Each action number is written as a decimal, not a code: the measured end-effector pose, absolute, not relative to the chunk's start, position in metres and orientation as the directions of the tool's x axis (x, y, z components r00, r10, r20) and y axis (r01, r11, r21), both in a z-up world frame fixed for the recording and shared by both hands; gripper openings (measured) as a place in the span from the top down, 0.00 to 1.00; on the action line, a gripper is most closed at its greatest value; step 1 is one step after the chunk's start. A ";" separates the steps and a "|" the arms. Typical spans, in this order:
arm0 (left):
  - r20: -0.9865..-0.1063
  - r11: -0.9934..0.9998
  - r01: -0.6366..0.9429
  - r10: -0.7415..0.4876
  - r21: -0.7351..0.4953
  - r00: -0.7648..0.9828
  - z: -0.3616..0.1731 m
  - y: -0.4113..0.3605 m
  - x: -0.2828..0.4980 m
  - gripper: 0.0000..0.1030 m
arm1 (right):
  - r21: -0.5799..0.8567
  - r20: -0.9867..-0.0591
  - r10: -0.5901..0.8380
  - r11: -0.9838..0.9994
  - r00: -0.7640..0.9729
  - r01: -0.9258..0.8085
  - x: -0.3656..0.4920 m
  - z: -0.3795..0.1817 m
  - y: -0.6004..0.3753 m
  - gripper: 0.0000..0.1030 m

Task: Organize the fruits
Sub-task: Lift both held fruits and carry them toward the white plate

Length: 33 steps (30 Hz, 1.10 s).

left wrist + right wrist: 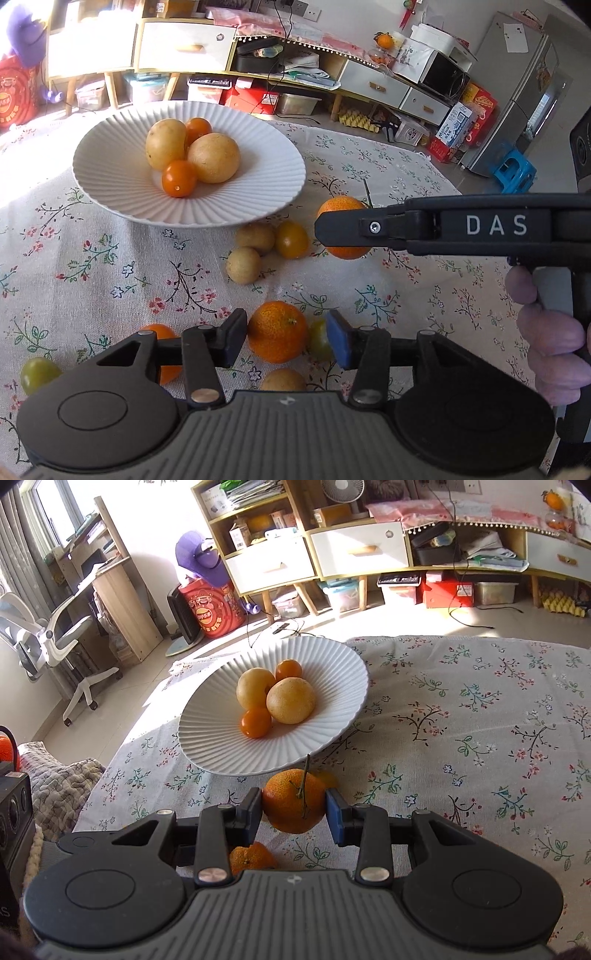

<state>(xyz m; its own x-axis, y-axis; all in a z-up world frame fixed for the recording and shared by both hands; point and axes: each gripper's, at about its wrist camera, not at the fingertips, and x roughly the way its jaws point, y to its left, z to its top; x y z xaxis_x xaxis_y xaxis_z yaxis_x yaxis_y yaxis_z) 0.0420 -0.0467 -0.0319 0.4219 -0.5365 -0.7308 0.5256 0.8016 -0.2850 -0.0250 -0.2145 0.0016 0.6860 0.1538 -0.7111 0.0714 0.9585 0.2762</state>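
Observation:
A white ribbed plate [110, 122] [332, 653] holds two tan round fruits and two small orange ones. My right gripper [293, 808] is shut on a stemmed tangerine [293, 797], held just above the cloth in front of the plate. The left wrist view shows that gripper [332, 229] side-on with the same tangerine [345, 251]. My left gripper [286, 341] is open, and a second tangerine [277, 332] lies on the cloth between and just beyond its fingers, clear of the right pad. Two small tan fruits [255, 236] and a small orange one [291, 239] lie between it and the plate.
A floral cloth [110, 266] covers the table. More loose fruit lies near the left gripper: a green one [37, 374], an orange one [162, 354], a tan one [282, 380]. A hand [546, 332] grips the right handle. A grey blanket [62, 786] lies off the table's left edge.

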 end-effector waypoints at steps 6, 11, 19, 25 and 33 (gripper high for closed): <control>-0.747 0.772 0.557 -0.558 -0.306 0.362 -0.033 -0.049 0.039 0.58 | 0.270 -0.718 0.147 0.960 0.681 0.077 -0.026 0.005 -0.217 0.67; -0.745 0.782 0.539 -0.554 -0.313 0.371 -0.032 -0.045 0.042 0.74 | 0.270 -0.714 0.146 0.960 0.684 0.077 -0.027 0.008 -0.218 0.67; -0.758 0.794 0.548 -0.521 -0.263 0.392 -0.034 -0.055 0.041 0.82 | 0.269 -0.713 0.146 0.960 0.686 0.074 -0.028 0.010 -0.216 0.67; -0.760 0.808 0.558 -0.481 -0.191 0.437 -0.041 -0.069 0.041 0.77 | 0.256 -0.718 0.134 0.963 0.683 0.080 -0.027 0.009 -0.217 0.67; -0.740 0.814 0.551 -0.483 -0.183 0.468 -0.040 -0.069 0.040 0.79 | 0.243 -0.724 0.130 0.967 0.677 0.073 -0.028 0.008 -0.217 0.67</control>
<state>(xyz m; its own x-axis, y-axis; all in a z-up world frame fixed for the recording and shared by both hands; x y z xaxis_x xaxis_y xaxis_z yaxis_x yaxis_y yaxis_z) 0.0402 -0.0686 -0.0405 0.4679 -0.4832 -0.7400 0.5513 0.8140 -0.1829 -0.0276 -0.2173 0.0082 0.6771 0.1304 -0.7242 0.0734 0.9673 0.2427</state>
